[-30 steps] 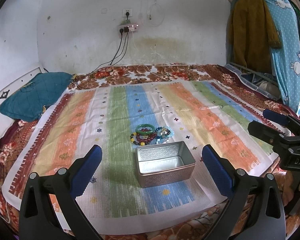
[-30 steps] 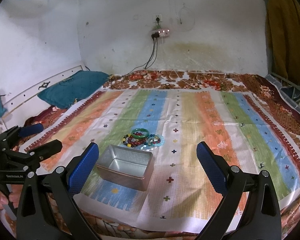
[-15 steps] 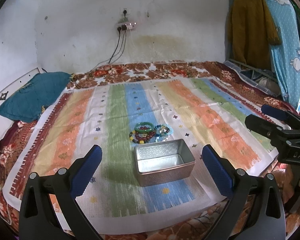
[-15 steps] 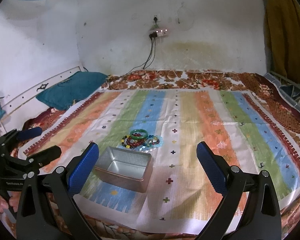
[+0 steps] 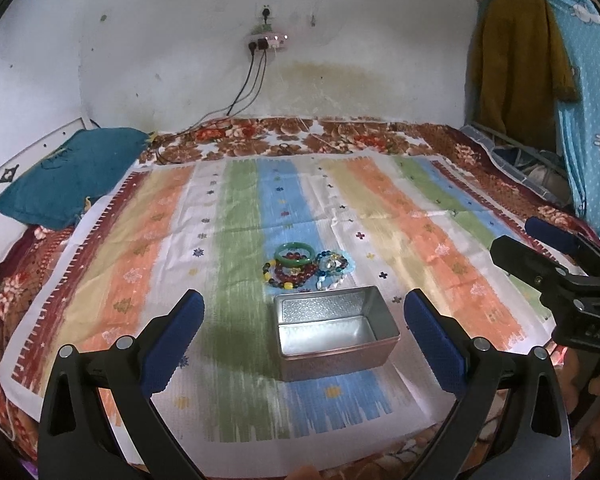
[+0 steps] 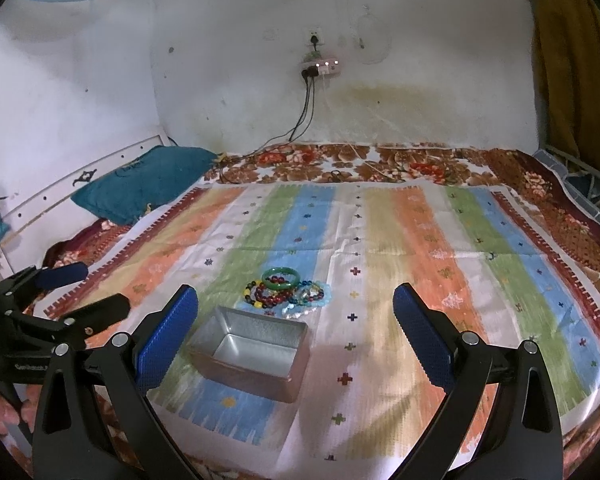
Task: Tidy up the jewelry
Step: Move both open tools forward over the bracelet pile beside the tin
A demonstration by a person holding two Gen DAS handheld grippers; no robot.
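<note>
Striped bedspread [image 5: 236,240]; left gripper [image 5: 300,336], right gripper [image 6: 296,332] hover level above tin [image 5: 336,332], both released.

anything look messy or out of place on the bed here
The bracelets lie heaped and overlapping on the striped cloth just behind the open rectangular metal tin, which holds nothing. A brownish stain marks the white wall.
</note>
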